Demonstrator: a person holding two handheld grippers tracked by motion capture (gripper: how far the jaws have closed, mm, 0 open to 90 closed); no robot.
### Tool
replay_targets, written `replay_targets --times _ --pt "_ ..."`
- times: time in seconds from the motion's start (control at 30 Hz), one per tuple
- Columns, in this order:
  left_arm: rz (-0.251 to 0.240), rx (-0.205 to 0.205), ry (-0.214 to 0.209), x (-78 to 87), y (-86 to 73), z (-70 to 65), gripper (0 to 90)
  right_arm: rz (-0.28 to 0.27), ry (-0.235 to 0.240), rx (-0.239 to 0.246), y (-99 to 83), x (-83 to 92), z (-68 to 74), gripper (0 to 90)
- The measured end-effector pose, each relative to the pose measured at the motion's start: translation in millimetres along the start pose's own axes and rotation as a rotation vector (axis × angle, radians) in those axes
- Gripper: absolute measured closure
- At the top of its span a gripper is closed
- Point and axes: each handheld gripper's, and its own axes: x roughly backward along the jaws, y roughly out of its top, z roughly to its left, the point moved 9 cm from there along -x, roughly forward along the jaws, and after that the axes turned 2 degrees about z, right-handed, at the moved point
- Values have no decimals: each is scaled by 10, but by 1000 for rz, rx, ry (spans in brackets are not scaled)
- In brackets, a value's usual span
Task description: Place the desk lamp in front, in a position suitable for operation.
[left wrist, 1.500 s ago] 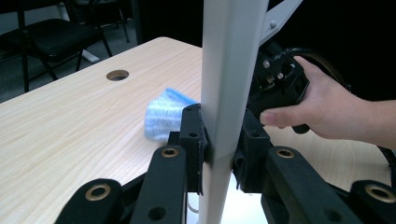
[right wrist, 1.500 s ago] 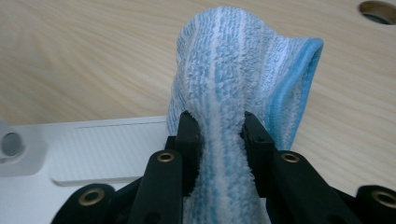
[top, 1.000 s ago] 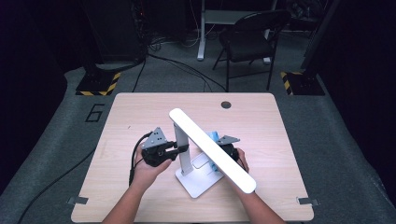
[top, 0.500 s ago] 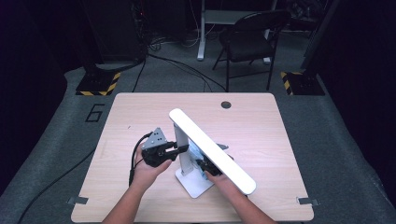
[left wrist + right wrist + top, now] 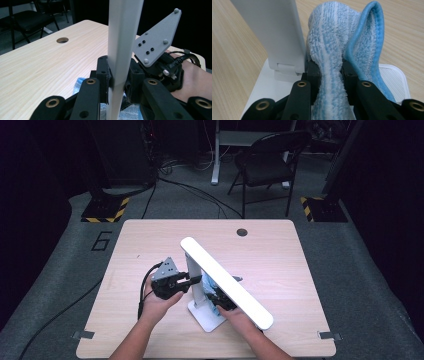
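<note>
A white desk lamp (image 5: 207, 285) with a flat rectangular base, an upright post and a long bar-shaped head stands on the light wooden table (image 5: 280, 255). All positions below are given relative to this lamp.

Left gripper (image 5: 192, 281) — its black jaws are clamped on the lamp's white upright post (image 5: 120, 50), one pad on each side, as the left gripper view shows. In the high view the gripper body sits just left of the post, with the grey three-cornered plate on top and the person's left hand (image 5: 159, 300) behind it.

Right gripper (image 5: 329, 70) — its black jaws are closed on a light-blue and white striped terry cloth (image 5: 334, 45) with a darker blue hemmed edge. The cloth is pinched into a narrow fold between the pads and bulges out above them. In the right gripper view the cloth lies just beside the lower end of the post, at the hinge above the lamp's white base (image 5: 265, 85), and hangs over the base plate; whether it touches the post cannot be told. In the high view a patch of the cloth (image 5: 209, 282) shows beneath the lamp head (image 5: 225, 280), just right of the post.

A round cable hole (image 5: 242, 232) lies in the table well beyond the lamp.
</note>
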Motion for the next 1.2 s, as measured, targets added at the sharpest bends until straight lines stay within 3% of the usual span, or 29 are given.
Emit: replay_targets --times 0.13,0.43,0.53,0.8,0.9,1.2 --pt "-7 -1 5 -2 2 0 760 -4 13 -22 1 2 -45 745" --pt "-8 1 5 -1 1 2 760 -1 -18 -4 1 18 -192 746" --pt "-8 1 4 -1 1 2 760 -6 -45 13 6 25 -312 747" --pt "-2 0 1 3 -2 3 760 -11 -91 -18 -7 58 -494 747" --pt "-2 0 1 3 -2 4 760 -14 -112 -5 -9 70 -567 747" --pt "2 -2 4 1 5 28 761 16 -216 -69 -100 146 -891 742"
